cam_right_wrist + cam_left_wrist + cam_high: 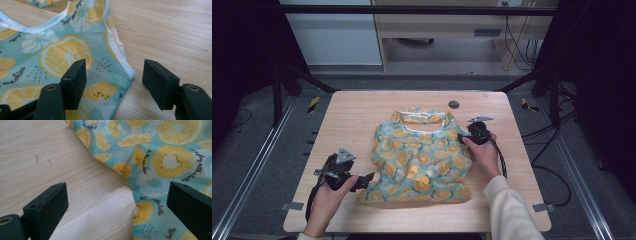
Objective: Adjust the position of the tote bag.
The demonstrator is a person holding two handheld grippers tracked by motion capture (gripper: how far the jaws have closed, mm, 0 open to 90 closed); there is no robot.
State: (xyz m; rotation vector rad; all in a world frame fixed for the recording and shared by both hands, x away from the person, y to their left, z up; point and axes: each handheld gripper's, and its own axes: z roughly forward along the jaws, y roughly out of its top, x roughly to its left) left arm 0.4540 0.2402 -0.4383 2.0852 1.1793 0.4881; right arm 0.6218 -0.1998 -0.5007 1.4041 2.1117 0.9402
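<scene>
A teal cloth bag [422,160] printed with yellow citrus slices lies flat on the wooden table [357,115], its handles [422,117] toward the far side. My left gripper [366,180] is at the bag's near left corner. Its jaws stand open [117,202], one over bare wood and the other over the cloth [170,157], with the bag's edge between them. My right gripper [463,138] is at the bag's right edge, below the handle. It is open [115,77], and the white-trimmed side edge of the bag [50,50] lies between the jaws without either pad pressing on it.
A small dark round disc [454,104] sits in the tabletop just beyond the handles. Bare wood surrounds the bag on all sides. Metal frame rails [257,165] run along both sides of the table, and cables [557,175] trail off to the right.
</scene>
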